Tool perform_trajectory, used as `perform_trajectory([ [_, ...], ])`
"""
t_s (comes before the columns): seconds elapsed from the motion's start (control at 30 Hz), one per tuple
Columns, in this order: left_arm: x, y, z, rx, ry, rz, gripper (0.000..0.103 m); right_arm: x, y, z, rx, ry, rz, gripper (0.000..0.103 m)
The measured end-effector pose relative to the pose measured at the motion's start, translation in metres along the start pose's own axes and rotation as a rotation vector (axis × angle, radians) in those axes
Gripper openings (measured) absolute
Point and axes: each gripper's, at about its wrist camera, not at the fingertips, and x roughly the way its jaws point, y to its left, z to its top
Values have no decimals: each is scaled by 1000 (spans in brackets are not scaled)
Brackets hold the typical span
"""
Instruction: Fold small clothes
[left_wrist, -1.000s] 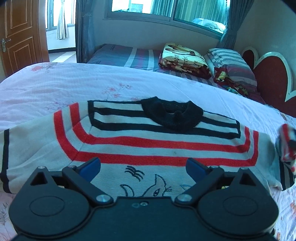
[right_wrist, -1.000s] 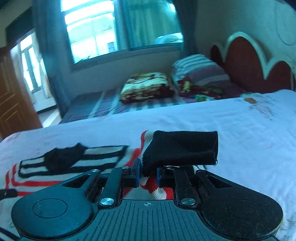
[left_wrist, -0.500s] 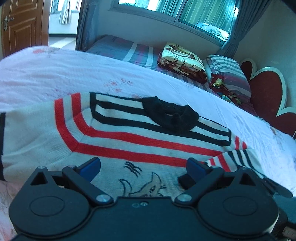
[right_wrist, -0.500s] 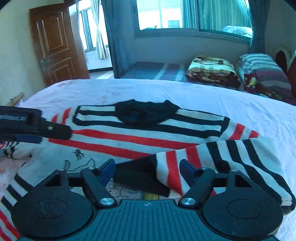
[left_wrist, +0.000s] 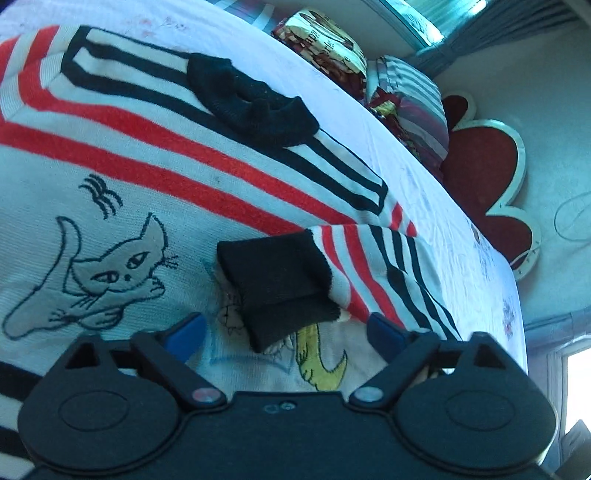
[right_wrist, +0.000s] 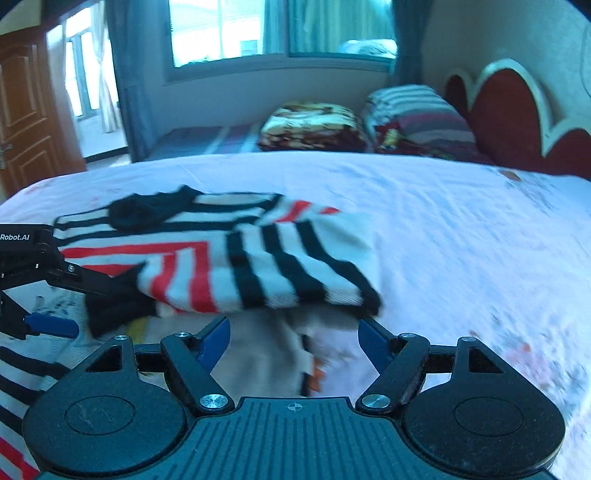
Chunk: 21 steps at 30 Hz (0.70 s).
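Observation:
A white knit sweater (left_wrist: 147, 147) with red and black stripes, a black collar (left_wrist: 255, 103) and a cat picture lies flat on the bed. Its right sleeve (left_wrist: 369, 266) is folded across the chest, and the black cuff (left_wrist: 273, 280) rests on the front. My left gripper (left_wrist: 284, 330) hangs low over the cuff with its jaws closing. The cuff lies between the pads, which do not touch it. My right gripper (right_wrist: 293, 336) is open with nothing between its pads, just short of the folded sleeve (right_wrist: 266, 273). In the right wrist view, the left gripper's fingers (right_wrist: 51, 326) flank the cuff.
The pink flowered bedsheet (right_wrist: 443, 221) stretches bare to the right of the sweater. A patterned folded blanket (right_wrist: 314, 125) and a striped pillow (right_wrist: 417, 114) lie beyond, by the red headboard (right_wrist: 509, 110). A wooden door (right_wrist: 22, 110) stands far left.
The right gripper carried the sleeve over the sweater's chest, let go of the cuff and drew back. The left gripper dropped, tilted and rolled toward the cuff.

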Motion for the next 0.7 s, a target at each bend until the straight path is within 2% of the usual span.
perform_trajectory([
  [0.03,3,1,0,2,-12,-1,58,0,-6,-3,13,7,-10,76],
  [0.1,5,3,0,12,-35,-19,44,5,-13,-5,46,20,-15,76],
  [0.17,7,3,1,24,-41,-21,17,5,-21,-7,83,30,-10,76],
  [0.2,6,3,1,23,-54,-23,12,7,-22,-6,92,32,-9,76],
  [0.3,-2,0,3,32,-104,-40,8,11,-22,-4,112,36,-8,76],
  [0.43,-35,-11,19,59,-232,-93,7,22,-17,2,119,36,8,76],
  [0.57,-70,-13,39,87,-355,-83,6,30,-8,8,107,24,20,75],
  [0.6,-77,-11,41,96,-387,-65,6,32,-6,10,110,24,28,67],
  [0.63,-83,-8,43,100,-414,-46,6,35,-4,11,114,35,37,36],
  [0.67,-87,-4,45,97,-432,-26,6,39,-3,13,120,49,42,21],
  [0.7,-91,1,46,87,-440,-10,6,40,-1,13,118,48,38,17],
])
